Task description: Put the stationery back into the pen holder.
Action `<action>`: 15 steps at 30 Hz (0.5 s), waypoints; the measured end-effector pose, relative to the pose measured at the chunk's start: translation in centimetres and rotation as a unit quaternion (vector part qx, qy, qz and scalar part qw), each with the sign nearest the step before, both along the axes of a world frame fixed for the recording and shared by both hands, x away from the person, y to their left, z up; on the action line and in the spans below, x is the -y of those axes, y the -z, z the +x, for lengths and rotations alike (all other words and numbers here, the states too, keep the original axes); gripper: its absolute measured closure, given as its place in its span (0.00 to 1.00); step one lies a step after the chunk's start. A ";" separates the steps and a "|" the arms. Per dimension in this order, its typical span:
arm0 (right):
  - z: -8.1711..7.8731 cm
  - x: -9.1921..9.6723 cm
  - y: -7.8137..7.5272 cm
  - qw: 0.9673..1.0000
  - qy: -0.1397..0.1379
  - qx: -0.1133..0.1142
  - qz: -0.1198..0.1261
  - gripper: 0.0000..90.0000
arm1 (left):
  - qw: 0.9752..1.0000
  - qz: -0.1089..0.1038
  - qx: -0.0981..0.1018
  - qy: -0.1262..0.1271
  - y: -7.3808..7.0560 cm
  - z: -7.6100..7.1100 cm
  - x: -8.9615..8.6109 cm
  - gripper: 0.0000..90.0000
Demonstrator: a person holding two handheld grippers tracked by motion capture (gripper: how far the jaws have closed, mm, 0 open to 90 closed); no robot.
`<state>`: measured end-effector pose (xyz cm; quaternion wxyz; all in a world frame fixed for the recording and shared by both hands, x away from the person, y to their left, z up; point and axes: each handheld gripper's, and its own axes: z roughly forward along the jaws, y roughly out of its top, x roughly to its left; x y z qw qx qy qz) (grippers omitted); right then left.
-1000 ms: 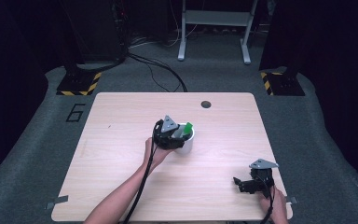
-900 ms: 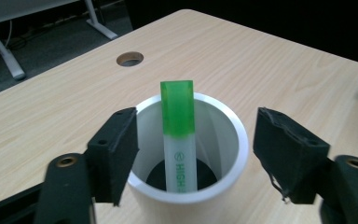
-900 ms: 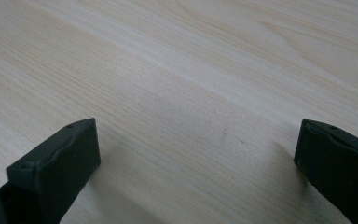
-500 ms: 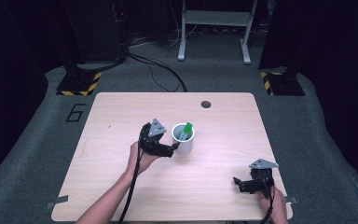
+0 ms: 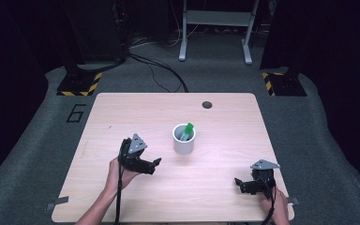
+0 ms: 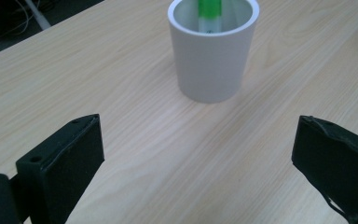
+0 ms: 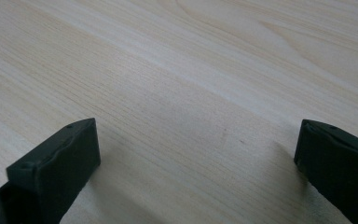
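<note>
**Pale wood surface in a dark room**

Around the surface [image 5: 122, 117] lies grey carpet [image 5: 347, 154], marked with a "6" [image 5: 76, 113] at the left, and beyond it the room is dark. Two yellow-and-black striped bases [image 5: 78, 84] stand at the far corners, cables [image 5: 164, 72] trail across the floor, and a grey metal frame [image 5: 215, 28] stands at the back. The surface has a small dark hole [image 5: 207, 104] near its far edge. Near its middle stands a white cup [image 5: 184, 139] holding a green marker [image 5: 187, 131]. The left gripper [image 5: 155, 162], jaws wide apart and empty, is near the cup's left. The right gripper [image 5: 238, 182] sits low at the near right corner, jaws also spread on nothing.
</note>
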<state>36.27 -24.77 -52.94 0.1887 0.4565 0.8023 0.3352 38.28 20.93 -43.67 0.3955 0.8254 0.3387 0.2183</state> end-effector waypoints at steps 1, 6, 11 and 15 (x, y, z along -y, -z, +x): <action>0.0 0.0 0.0 1.000 0.000 0.000 0.000 0.00 | 1.000 -0.003 -0.004 -0.005 0.1 -0.3 -0.2 0.01; 0.0 0.0 0.0 1.000 0.001 0.000 0.000 0.00 | 1.000 0.008 0.001 -0.016 0.8 -1.5 -1.6 0.00; 0.0 0.0 0.0 1.000 0.001 0.000 0.000 0.00 | 0.999 0.030 -0.006 -0.038 2.4 -3.0 -4.0 0.00; 0.0 0.0 0.0 1.000 0.001 0.000 0.000 0.00 | 0.998 0.031 -0.016 -0.053 3.4 -3.7 -5.5 0.00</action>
